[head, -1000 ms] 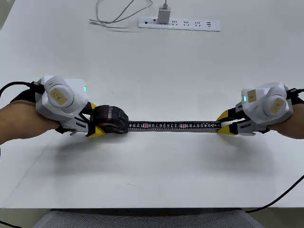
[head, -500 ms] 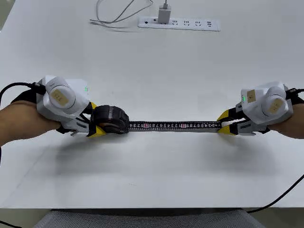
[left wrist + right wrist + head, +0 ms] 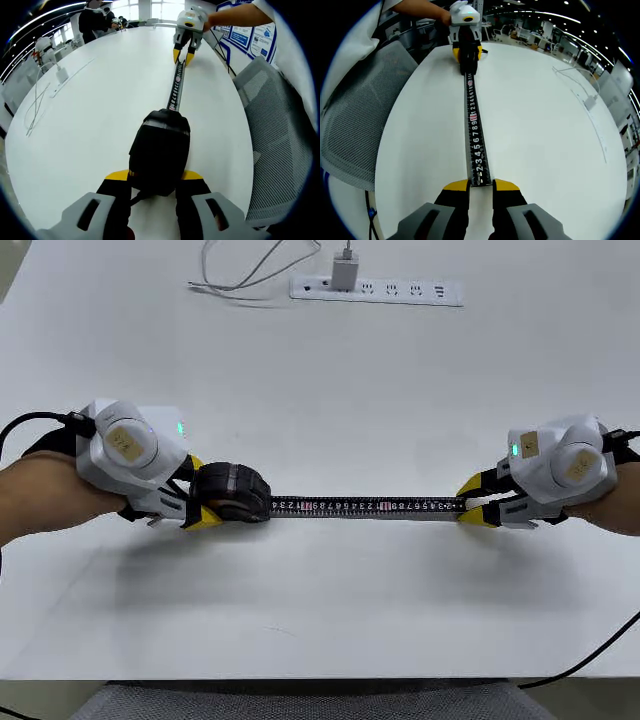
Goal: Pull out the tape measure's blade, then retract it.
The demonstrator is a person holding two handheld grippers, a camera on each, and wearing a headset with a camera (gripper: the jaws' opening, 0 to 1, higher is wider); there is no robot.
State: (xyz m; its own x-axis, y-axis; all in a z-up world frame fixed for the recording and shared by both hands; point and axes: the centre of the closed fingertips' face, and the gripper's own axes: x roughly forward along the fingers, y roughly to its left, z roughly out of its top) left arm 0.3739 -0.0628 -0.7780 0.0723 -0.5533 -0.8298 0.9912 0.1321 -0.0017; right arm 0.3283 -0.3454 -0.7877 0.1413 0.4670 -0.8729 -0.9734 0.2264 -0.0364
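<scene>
Left gripper has its jaws closed on the rear of the black tape measure case, 1 yellow tip on each flank. The case rests on the white table. This grip appears to anchor the case against the pull on the blade.

Right gripper stands well apart on the opposite side, jaws drawn in to blade width with the blade end between the 2 yellow tips. It appears to pinch that end, presumably against the spring.

The blade runs straight and flat along the table between the 2 grippers, numerals upward. Judgement: the pull-out looks complete and retraction is not yet begun.

Housings: the case is the only enclosure, and any blade coiled inside is hidden. At the far edge, a power strip carries 1 white plug.
</scene>
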